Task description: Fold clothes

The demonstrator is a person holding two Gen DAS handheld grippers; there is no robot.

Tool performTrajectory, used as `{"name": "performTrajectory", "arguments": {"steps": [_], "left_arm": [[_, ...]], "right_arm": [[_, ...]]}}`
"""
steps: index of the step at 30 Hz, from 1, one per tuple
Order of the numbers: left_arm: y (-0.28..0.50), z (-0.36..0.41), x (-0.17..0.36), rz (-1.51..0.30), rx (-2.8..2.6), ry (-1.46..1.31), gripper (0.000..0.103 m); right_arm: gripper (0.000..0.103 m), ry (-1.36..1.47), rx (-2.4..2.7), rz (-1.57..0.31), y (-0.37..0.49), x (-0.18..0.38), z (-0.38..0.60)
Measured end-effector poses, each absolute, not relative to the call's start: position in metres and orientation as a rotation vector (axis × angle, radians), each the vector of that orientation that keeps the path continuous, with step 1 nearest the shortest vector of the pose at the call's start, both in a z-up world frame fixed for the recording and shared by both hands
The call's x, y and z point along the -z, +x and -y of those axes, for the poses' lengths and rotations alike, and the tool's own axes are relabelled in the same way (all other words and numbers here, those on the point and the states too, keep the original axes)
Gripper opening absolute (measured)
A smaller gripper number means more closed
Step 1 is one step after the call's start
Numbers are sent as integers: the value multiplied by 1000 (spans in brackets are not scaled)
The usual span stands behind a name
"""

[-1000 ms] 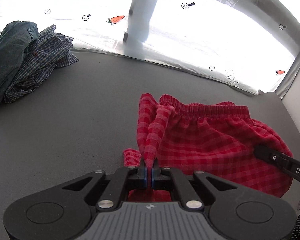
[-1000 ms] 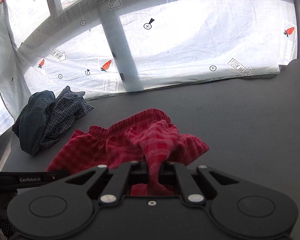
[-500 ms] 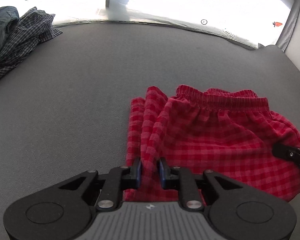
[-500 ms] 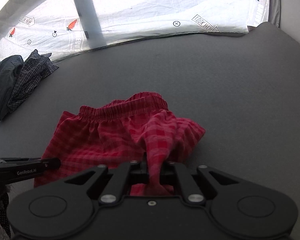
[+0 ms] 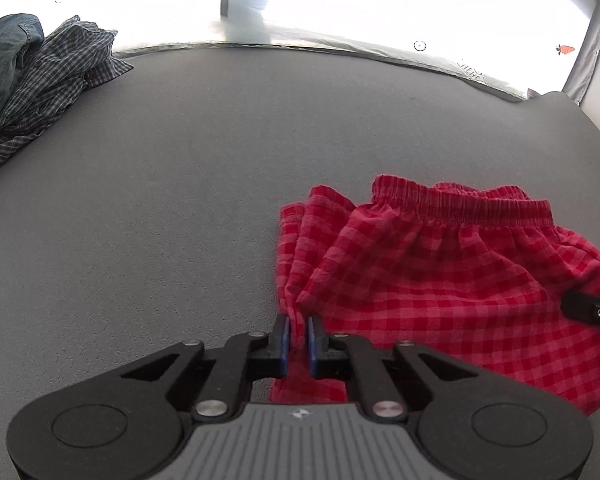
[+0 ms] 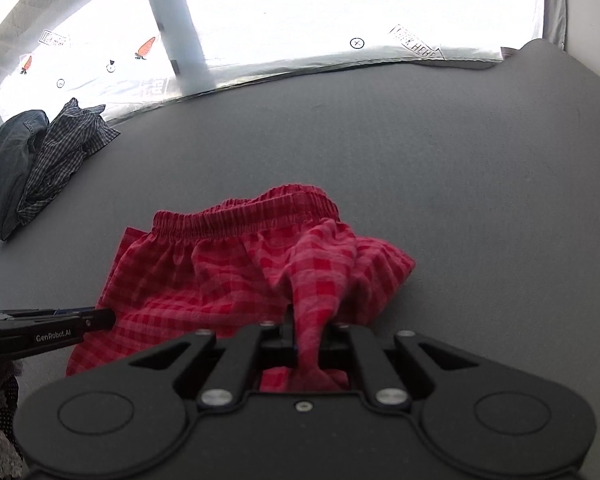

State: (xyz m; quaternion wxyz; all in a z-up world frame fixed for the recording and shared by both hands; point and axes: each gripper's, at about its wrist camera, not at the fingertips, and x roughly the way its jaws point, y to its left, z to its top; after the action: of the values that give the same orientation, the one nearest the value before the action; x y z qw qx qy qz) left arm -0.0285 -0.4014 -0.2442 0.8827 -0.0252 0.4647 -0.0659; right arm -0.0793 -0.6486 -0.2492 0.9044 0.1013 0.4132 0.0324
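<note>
Red checked shorts with an elastic waistband lie on the grey table, waistband towards the window. My left gripper is at their left hem, jaws slightly parted, with a fold of cloth lying loose between the blue pads. My right gripper is shut on a bunched fold at the right side of the shorts and holds it slightly raised. The left gripper's finger shows at the left in the right wrist view; the right gripper's finger shows at the right in the left wrist view.
A pile of clothes, dark denim and a checked shirt, sits at the far left of the table; it also shows in the right wrist view. A bright window with white printed film runs along the far edge.
Both grippers lowered the shorts onto the table. The left gripper's jaws, shut on the hem a second ago, have parted and the cloth lies slack. The right gripper stays shut on its fold.
</note>
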Motion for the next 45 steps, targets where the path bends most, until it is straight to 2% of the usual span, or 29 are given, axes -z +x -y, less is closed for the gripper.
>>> {"name": "performTrajectory", "arguments": {"steps": [13,26,35,45], "left_arm": [[-41,405,207,-942,189,-131,1],[-43,477,154,-831,277,-115,1],[-34,603,127,-746,234,-115,1],[30,753,133,-685,153,-90,1]], "right_arm": [[5,105,5,-716,-103,197,635],[4,119,68,-601,-127,142,694],[4,100,-37,-511,-111,118,817],[4,109,-138,-484,-17,126,966]]}}
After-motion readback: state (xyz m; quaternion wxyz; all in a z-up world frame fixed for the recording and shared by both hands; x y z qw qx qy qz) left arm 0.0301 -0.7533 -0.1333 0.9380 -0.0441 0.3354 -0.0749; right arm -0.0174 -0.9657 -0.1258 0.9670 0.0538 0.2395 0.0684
